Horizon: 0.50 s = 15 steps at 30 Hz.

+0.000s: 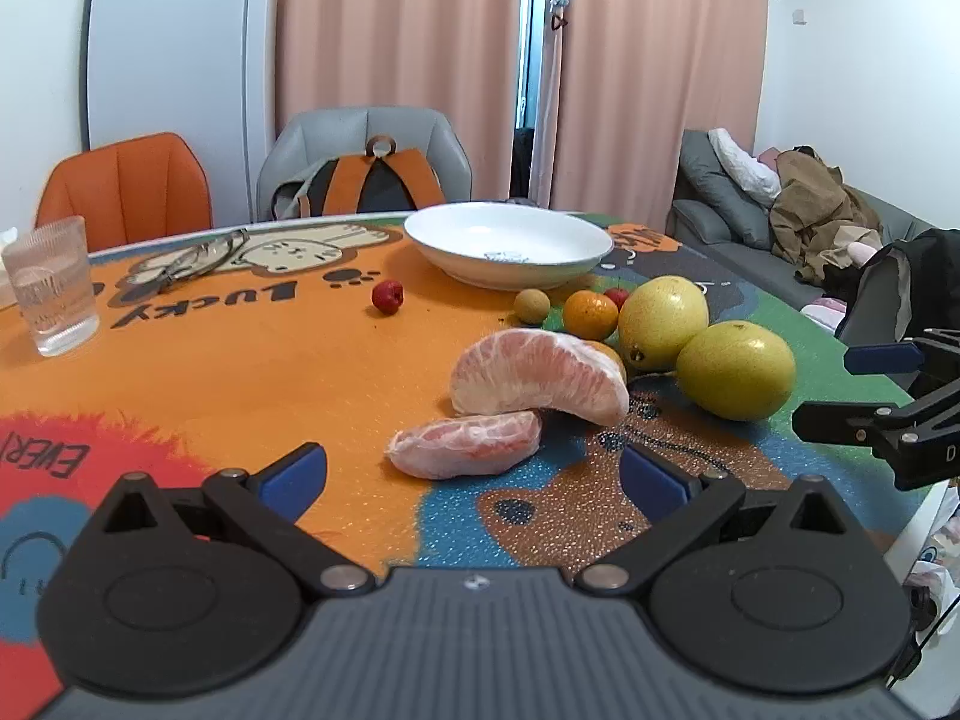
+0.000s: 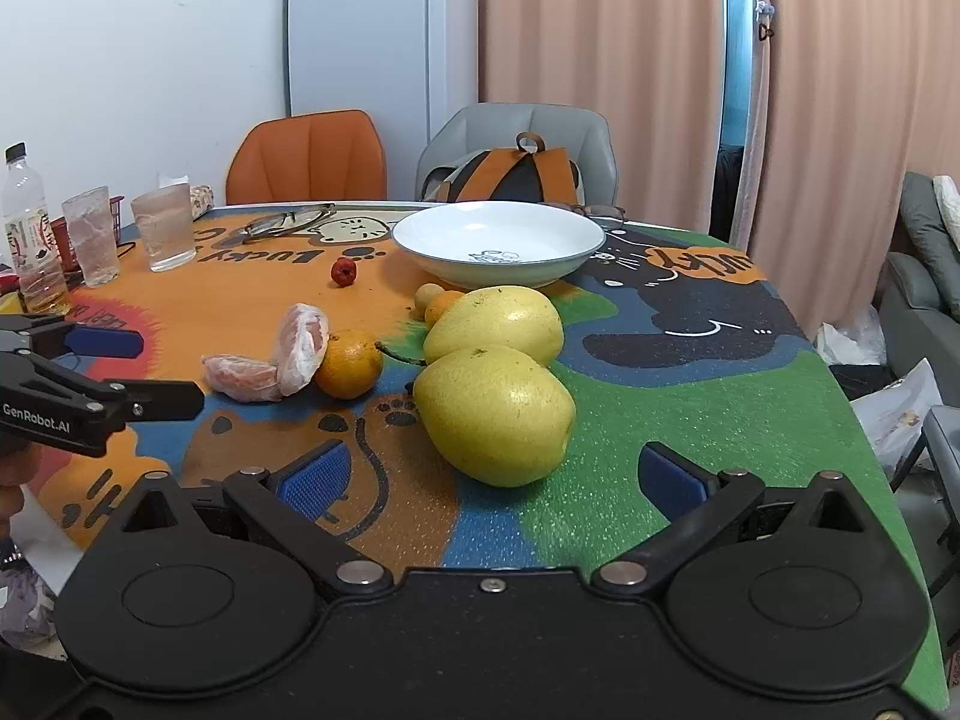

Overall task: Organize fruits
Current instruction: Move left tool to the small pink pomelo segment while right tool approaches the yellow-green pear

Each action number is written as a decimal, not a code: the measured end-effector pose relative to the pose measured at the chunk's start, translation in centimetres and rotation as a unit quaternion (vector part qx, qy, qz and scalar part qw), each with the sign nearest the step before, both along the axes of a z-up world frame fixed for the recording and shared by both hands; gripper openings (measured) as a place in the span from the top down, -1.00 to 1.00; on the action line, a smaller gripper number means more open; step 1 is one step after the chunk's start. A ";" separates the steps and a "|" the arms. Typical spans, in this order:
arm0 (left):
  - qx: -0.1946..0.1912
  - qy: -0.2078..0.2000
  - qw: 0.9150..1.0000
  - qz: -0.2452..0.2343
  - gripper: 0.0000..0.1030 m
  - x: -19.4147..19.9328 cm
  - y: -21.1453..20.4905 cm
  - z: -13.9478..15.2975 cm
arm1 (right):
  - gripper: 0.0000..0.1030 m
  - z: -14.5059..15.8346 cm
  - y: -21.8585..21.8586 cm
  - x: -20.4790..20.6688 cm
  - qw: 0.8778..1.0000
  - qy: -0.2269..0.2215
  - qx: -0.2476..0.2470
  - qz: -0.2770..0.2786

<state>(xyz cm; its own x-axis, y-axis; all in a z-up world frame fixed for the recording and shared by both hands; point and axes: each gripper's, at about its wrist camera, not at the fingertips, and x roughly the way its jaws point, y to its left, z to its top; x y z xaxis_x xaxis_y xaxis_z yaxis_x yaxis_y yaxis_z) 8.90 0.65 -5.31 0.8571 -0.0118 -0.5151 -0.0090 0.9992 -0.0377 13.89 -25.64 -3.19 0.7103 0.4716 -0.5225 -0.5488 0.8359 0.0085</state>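
A white bowl (image 1: 507, 243) (image 2: 498, 243) stands empty at the far side of the table. In front of it lie two yellow pears (image 1: 735, 369) (image 2: 495, 414), oranges (image 1: 590, 313) (image 2: 349, 362), a small tan fruit (image 1: 531, 306), a red berry (image 1: 387, 296) (image 2: 344, 272) and two peeled pomelo pieces (image 1: 537, 375) (image 2: 300, 348). My left gripper (image 1: 474, 474) is open and empty, just short of the smaller pomelo piece (image 1: 465, 450). My right gripper (image 2: 492, 474) is open and empty, with the near pear between its fingers' line.
A colourful cartoon mat (image 1: 210, 372) covers the table. Glasses (image 1: 51, 294) (image 2: 163, 234), a bottle (image 2: 27, 228) and spectacles (image 2: 288, 221) stand at the left. Orange and grey chairs (image 1: 129, 186) with a backpack (image 1: 366, 180) are behind. The table edge (image 2: 864, 420) drops off at right.
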 end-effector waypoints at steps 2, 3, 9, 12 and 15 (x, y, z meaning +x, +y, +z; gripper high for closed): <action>0.000 0.004 1.000 -0.002 -1.00 0.4 -0.1 -0.3 | -1.00 -0.1 0.2 0.4 1.000 0.000 0.000 -0.002; 0.000 0.005 1.000 -0.002 -1.00 0.6 -0.1 -0.5 | -1.00 -0.2 0.3 0.6 1.000 0.000 0.001 -0.001; 0.008 0.012 1.000 0.007 -0.99 1.8 -0.3 -1.2 | -0.99 -0.9 0.9 1.8 1.000 -0.003 -0.001 0.006; 0.006 0.016 1.000 0.009 -0.99 2.2 -0.4 -1.5 | -0.97 -1.2 1.3 2.6 1.000 -0.002 -0.001 0.010; 0.011 0.018 1.000 0.009 -0.98 2.6 -0.5 -1.6 | -0.84 -1.5 2.0 3.2 1.000 -0.004 -0.008 0.013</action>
